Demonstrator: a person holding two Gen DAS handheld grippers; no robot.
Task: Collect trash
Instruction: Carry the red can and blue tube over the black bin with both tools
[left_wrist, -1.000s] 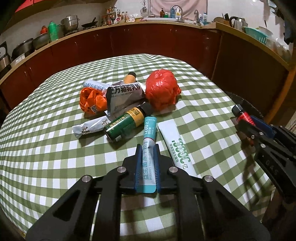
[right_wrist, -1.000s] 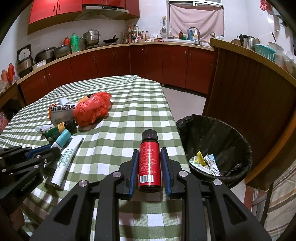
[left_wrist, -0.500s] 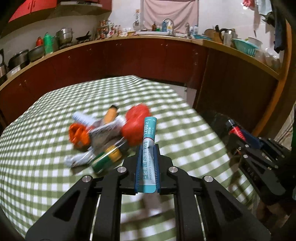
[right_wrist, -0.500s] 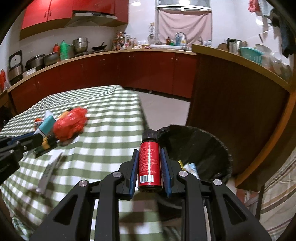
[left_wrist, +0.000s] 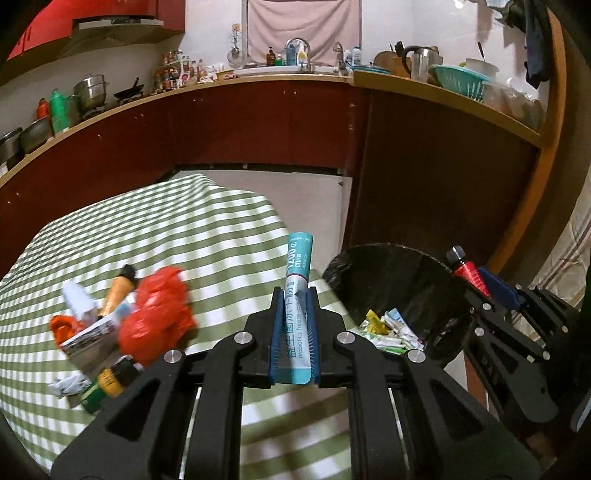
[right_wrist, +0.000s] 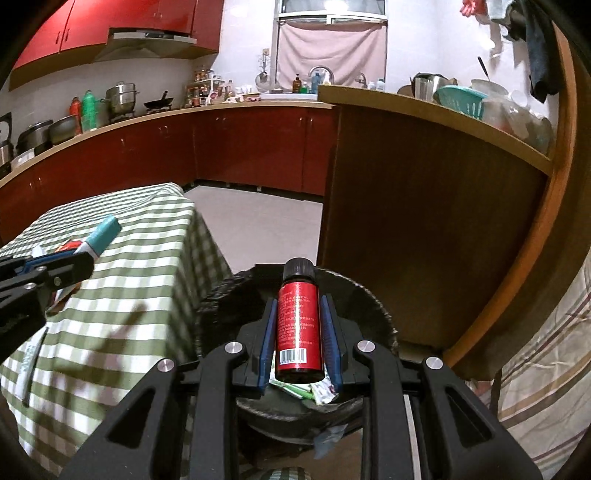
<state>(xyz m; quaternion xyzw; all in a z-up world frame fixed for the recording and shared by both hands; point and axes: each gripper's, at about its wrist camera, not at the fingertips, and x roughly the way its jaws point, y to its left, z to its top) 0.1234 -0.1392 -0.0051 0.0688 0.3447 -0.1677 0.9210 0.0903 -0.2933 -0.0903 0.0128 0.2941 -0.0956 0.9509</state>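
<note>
My left gripper (left_wrist: 293, 301) is shut on a teal and white sachet (left_wrist: 297, 280), held above the table's right edge near the black-lined bin (left_wrist: 413, 269). My right gripper (right_wrist: 298, 306) is shut on a small red bottle (right_wrist: 297, 328) with a black cap, hanging right over the bin (right_wrist: 354, 295), where wrappers (right_wrist: 314, 391) lie inside. In the left wrist view the right gripper (left_wrist: 476, 280) shows at the bin's far rim with the red bottle (left_wrist: 467, 271). In the right wrist view the left gripper (right_wrist: 83, 254) and its sachet (right_wrist: 101, 234) appear at the left.
On the green checked tablecloth (left_wrist: 221, 229) lie a red plastic bag (left_wrist: 157, 321), an orange bottle (left_wrist: 118, 288), a green bottle (left_wrist: 105, 384), an orange wrapper (left_wrist: 62, 326) and a printed packet (left_wrist: 90, 334). A white tube (right_wrist: 31, 360) lies near the table edge. A wooden counter (right_wrist: 424, 221) stands behind the bin.
Both grippers swung right from over the table toward the bin, each keeping its item. The bottle now hangs above the bin; the sachet has lifted off the table.
</note>
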